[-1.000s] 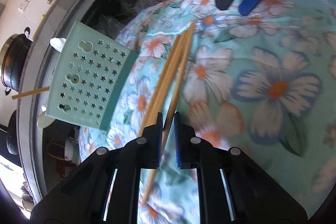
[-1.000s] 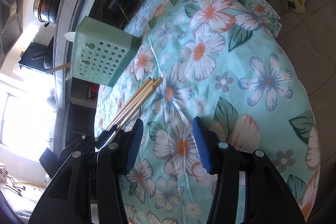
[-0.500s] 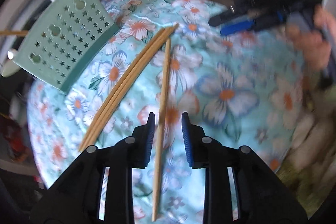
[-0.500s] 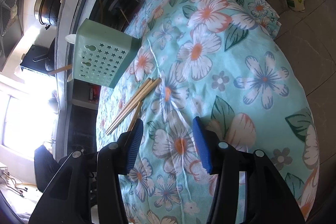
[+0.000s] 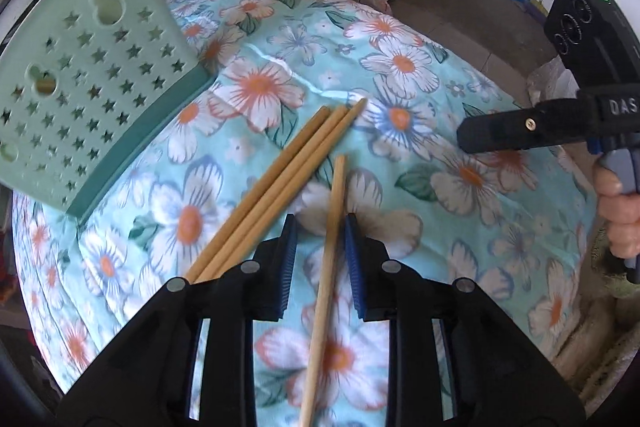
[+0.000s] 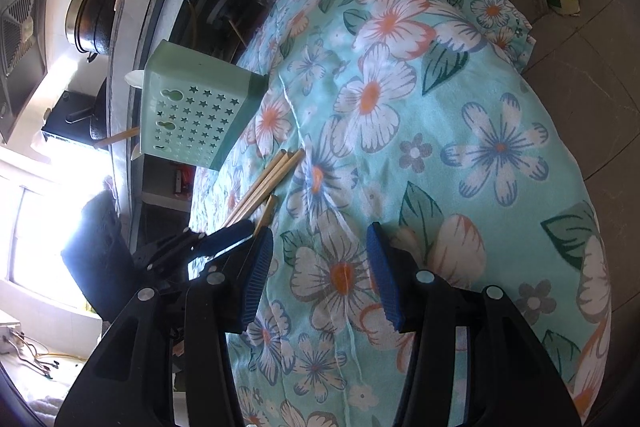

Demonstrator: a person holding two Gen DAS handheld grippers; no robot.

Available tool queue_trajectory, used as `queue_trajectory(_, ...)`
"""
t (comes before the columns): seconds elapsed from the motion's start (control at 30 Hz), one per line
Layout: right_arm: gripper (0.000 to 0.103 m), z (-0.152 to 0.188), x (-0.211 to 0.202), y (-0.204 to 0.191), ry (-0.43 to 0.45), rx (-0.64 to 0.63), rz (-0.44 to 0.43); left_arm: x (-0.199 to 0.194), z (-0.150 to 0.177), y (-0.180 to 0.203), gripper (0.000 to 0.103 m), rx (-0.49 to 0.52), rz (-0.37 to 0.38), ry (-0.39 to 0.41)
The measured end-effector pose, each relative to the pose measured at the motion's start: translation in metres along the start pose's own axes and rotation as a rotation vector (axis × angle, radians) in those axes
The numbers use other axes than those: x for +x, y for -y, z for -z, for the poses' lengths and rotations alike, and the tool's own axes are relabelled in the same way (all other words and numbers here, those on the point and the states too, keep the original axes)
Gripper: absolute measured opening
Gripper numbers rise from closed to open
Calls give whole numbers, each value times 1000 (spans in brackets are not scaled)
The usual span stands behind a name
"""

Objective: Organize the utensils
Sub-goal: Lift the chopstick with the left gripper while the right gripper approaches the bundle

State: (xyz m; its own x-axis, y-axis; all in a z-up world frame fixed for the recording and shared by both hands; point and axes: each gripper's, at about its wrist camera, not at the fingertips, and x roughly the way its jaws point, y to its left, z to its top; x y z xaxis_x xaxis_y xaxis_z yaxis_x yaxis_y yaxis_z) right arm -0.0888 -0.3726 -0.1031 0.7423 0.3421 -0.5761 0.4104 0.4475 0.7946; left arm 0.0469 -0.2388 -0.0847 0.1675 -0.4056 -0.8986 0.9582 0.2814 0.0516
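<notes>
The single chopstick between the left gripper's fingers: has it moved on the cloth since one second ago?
Yes. The single chopstick now lies apart from the three bundled chopsticks, to their right; earlier it crossed them. The left gripper is open around it.

Pale mint-green plastic utensil holder (image 5: 92, 83), far left: matt, smooth moulded wall pierced with star cut-outs; darker teal plastic base band

Three tan wooden chopsticks (image 5: 276, 183) lying side by side, plus single tan wooden chopstick (image 5: 328, 259) to their right: unvarnished look, matt, fine smooth grain

Turquoise floral cloth (image 5: 440, 227) over the table: soft woven fabric, matt, slightly fuzzy, creased in ridges

Left gripper (image 5: 318, 263): black plastic arms, semi-gloss; blue ribbed pads (image 5: 286, 263), rubbery and matt; small silvery metal screw heads

Right gripper (image 6: 318, 277): same black plastic and blue ribbed pads

Dark metal cooking pot (image 6: 94, 15), far left: glossy, bright steel rim
</notes>
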Motion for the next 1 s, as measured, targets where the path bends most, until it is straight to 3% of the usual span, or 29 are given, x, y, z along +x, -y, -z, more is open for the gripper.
queue_trajectory(0.17, 49, 0, 0, 0, 0, 0, -1, 8, -7, 4, 14, 11, -10, -4)
queue_trajectory(0.23, 49, 0, 0, 0, 0, 1, -1, 9, -9, 4, 6, 14, -8, -2)
queue_trajectory(0.53, 49, 0, 0, 1, 2, 9, -9, -8, -5, 6, 5, -4, -4, 35)
queue_trajectory(1.0, 49, -1, 0, 0, 4, 27, -8, -89, 10, -21, 5, -184, 37, 256)
